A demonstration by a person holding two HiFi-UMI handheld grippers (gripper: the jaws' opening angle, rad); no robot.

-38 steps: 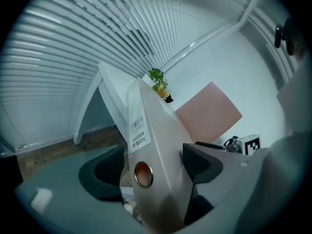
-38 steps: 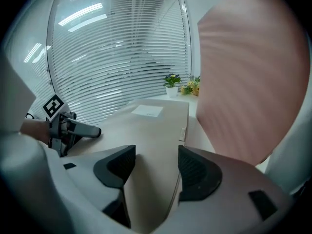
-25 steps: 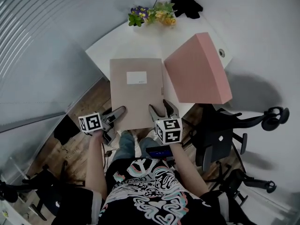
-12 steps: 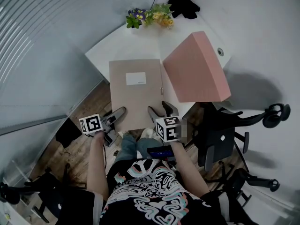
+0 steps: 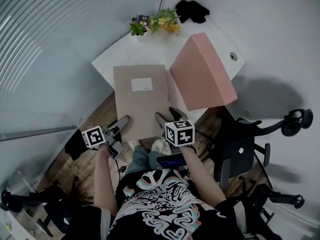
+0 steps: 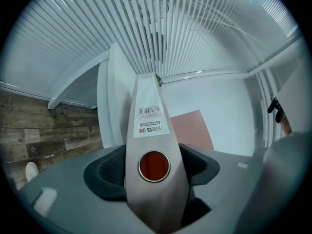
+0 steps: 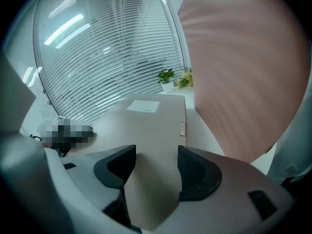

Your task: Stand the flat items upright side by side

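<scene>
The left gripper [image 6: 153,165] has just been closing its jaws, and they now clasp the rounded spine of the grey box file [image 5: 140,101], one pad on each side of it by the red finger hole. The right gripper [image 5: 167,115] stands fairly wide, with the file's near edge filling the gap between its pads, so both seem to have hold of the same file. That file lies flat, or nearly so, on the white desk [image 5: 150,46], labelled face up and its near end toward the person. Just to its right the pink box file [image 5: 200,74] appears to stand on edge already. I judge the step in hand to be raising the grey file. Next it must be swung up onto an edge and set close beside the pink one, faces parallel, without nudging that one over
</scene>
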